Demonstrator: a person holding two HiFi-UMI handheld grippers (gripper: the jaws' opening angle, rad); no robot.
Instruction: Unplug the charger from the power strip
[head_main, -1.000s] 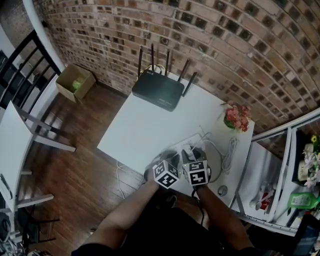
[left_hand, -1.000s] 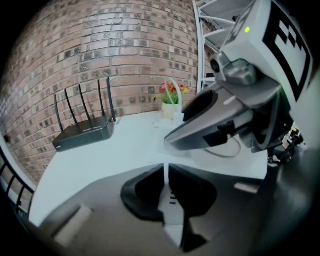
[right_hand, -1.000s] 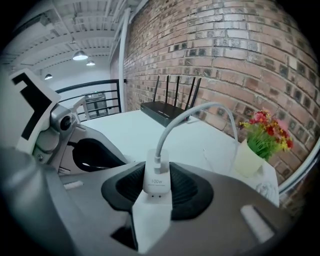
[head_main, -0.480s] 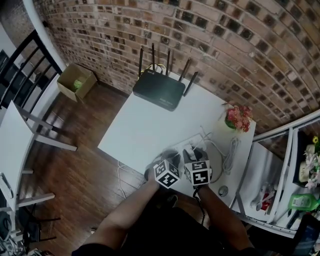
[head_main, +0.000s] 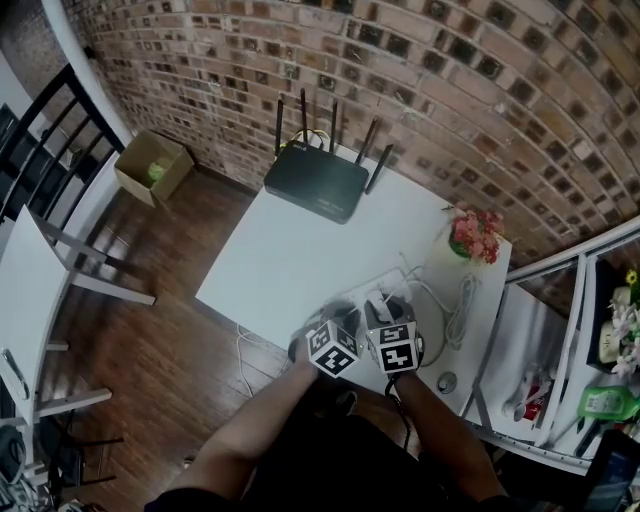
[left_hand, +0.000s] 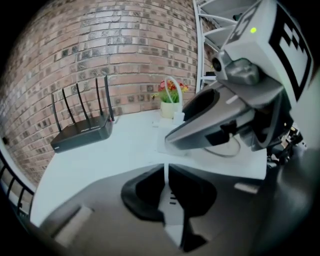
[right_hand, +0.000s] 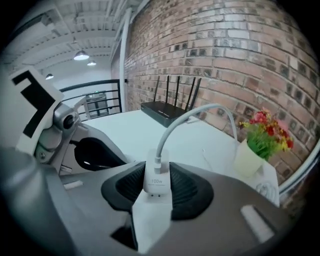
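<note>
A white charger (right_hand: 156, 180) with a white cable (right_hand: 192, 116) arching up from it stands on the white power strip (right_hand: 151, 222). My right gripper (right_hand: 157, 186) is shut on the charger, one dark pad on each side. My left gripper (left_hand: 166, 172) is shut, with only a thin slit between its tips, and it rests down on the power strip (left_hand: 173, 207). In the head view both grippers, left (head_main: 340, 316) and right (head_main: 386, 308), sit side by side over the power strip (head_main: 385, 282) near the table's front edge. They hide the charger there.
A black router (head_main: 315, 180) with several antennas stands at the back of the white table (head_main: 290, 250). A vase of flowers (head_main: 475, 236) and a coiled white cable (head_main: 462, 310) lie at the right. A metal shelf rack (head_main: 560, 330) stands beyond the right edge. A cardboard box (head_main: 150, 165) is on the floor.
</note>
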